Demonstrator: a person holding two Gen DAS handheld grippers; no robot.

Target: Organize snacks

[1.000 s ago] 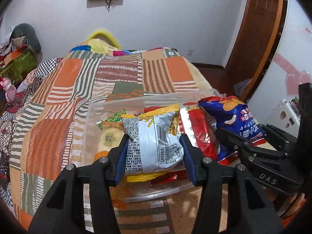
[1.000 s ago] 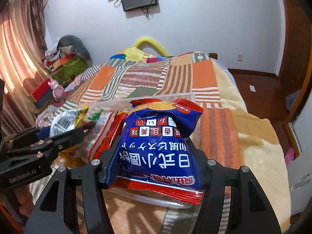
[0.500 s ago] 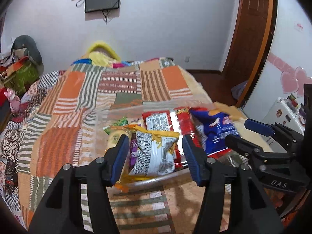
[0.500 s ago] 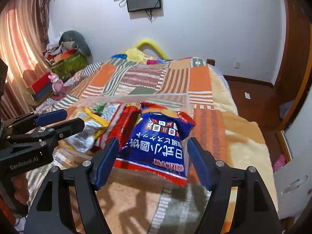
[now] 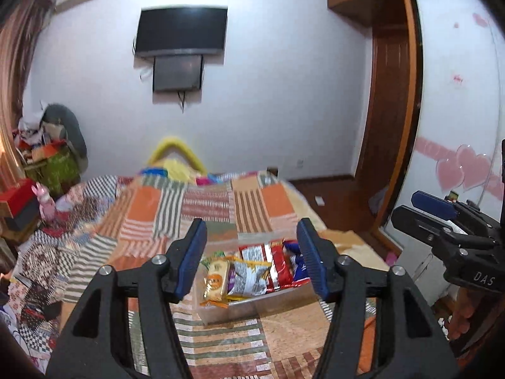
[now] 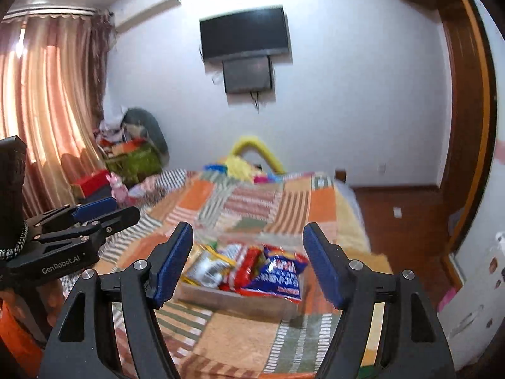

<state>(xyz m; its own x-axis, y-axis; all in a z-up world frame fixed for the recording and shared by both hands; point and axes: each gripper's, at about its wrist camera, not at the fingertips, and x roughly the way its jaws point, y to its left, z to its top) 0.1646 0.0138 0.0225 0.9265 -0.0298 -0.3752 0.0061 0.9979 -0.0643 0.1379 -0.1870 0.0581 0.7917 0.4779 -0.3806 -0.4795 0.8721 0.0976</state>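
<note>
- A clear plastic bin (image 5: 227, 311) is set on the patchwork quilt (image 5: 202, 203) of the bed, and the snack packets are stood in it side by side.
- From left to right in the left wrist view, a yellow packet (image 5: 216, 279), a silver-grey packet (image 5: 247, 279), red packets (image 5: 277, 268) and a blue packet (image 6: 277, 273) are seen; the blue one is leaned at the bin's right end.
- The left tool (image 5: 251, 260) is held above and short of the bin, released: nothing is gripped or touched, and its jaws have just been opening.
- The right tool (image 6: 247, 263) is likewise released and empty, its jaws parted after having just been opened.
- A second ago the silver-grey packet was pinched by the left tool and the blue packet by the right; both are now left in the bin.
- Since then both tools have been drawn up and back, so the bin is seen smaller and lower between the fingers.
- A television (image 5: 181, 33) is mounted on the far wall, and a curtain (image 6: 47, 101) is hung at the left.
</note>
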